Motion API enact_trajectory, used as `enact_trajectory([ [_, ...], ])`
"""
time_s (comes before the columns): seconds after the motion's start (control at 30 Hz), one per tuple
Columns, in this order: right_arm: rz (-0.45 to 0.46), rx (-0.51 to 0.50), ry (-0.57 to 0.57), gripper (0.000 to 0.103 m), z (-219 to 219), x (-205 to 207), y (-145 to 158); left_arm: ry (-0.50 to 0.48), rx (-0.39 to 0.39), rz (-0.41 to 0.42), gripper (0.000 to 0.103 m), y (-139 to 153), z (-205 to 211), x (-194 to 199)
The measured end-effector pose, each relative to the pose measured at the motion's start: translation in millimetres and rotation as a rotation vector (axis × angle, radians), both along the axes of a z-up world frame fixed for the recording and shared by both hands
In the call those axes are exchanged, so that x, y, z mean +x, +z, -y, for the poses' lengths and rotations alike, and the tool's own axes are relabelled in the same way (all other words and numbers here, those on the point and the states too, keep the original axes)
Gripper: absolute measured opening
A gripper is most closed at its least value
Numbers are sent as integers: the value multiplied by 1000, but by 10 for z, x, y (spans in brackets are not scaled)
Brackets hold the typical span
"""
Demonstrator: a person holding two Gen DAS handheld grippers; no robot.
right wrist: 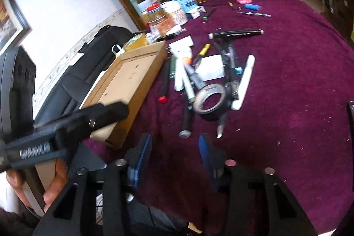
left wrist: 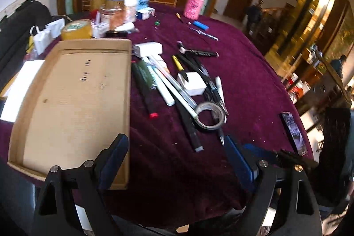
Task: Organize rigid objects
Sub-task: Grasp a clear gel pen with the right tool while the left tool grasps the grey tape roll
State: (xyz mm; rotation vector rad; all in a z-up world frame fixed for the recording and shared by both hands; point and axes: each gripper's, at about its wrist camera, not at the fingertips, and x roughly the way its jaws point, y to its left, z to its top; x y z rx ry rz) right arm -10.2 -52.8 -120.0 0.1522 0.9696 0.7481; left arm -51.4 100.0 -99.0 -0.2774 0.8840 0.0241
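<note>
A shallow cardboard tray (left wrist: 73,98) lies on the purple tablecloth, with nothing in it. To its right is a heap of pens and markers (left wrist: 168,85), a white square charger (left wrist: 192,83), a white box (left wrist: 148,49) and a grey tape roll (left wrist: 210,114). My left gripper (left wrist: 177,147) hovers open over the cloth near the tray's front corner, holding nothing. In the right wrist view the same tray (right wrist: 126,79), tape roll (right wrist: 210,101) and white marker (right wrist: 244,81) show. My right gripper (right wrist: 174,145) is open just short of the heap, with only cloth between its fingers. The left gripper (right wrist: 115,111) is blurred over the tray.
Jars and boxes (left wrist: 115,6), a yellow tape roll (left wrist: 76,29) and a pink wrapped jar (left wrist: 193,4) crowd the table's far side. A blue cylinder (left wrist: 200,25) lies nearby. A dark phone-like slab (left wrist: 294,132) rests at the right edge. A black bag (right wrist: 93,63) stands beside the table.
</note>
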Motion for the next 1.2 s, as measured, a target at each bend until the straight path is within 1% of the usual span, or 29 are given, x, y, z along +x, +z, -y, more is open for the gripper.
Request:
enact_trajectory([
  [0.03,-11,0,-12,44,22,65,-20,-10,2,-11,87,7,-21,60],
  [0.07,-17,-1,-18,38,34,114,-39,-21,1,-19,87,-18,-5,104],
  [0.1,-20,-5,-24,37,44,156,-51,-31,-7,-21,85,-35,-21,133],
  [0.13,-24,-8,-34,36,66,222,-63,-41,-12,-24,79,-39,-36,164],
  [0.17,-30,-7,-42,34,87,276,-73,-50,-12,-31,77,-52,-20,209],
  [0.3,-46,-21,-69,31,158,512,-134,-75,-13,-50,71,-102,3,402],
  [0.33,-55,-24,-74,28,169,595,-152,-83,-15,-54,69,-110,6,444],
  [0.43,-78,-27,-99,27,190,797,-189,-105,-21,-69,65,-149,20,570],
  [0.57,-124,-35,-114,23,141,1088,-262,-130,-31,-90,63,-218,37,717],
  [0.63,-138,-51,-117,20,97,1205,-314,-143,-33,-104,55,-245,56,787],
  [0.73,-156,-59,-108,19,23,1340,-378,-163,-35,-121,51,-289,70,860],
  [0.8,-156,-64,-95,19,-32,1394,-400,-170,-31,-128,51,-308,76,892],
  [0.9,-147,-120,-71,18,-135,1441,-457,-190,-29,-138,51,-329,122,909],
  [0.93,-152,-131,-61,12,-156,1450,-481,-197,-22,-141,51,-334,141,909],
  [0.97,-155,-138,-55,11,-161,1450,-500,-204,-14,-146,51,-343,168,913],
  [1.0,-151,-135,-55,10,-152,1441,-496,-208,-12,-150,51,-350,174,914],
  [1.1,-157,-111,-54,9,-72,1411,-494,-215,-14,-172,43,-384,211,936],
  [1.2,-167,-75,-55,9,29,1356,-476,-227,-25,-195,43,-420,241,941],
])
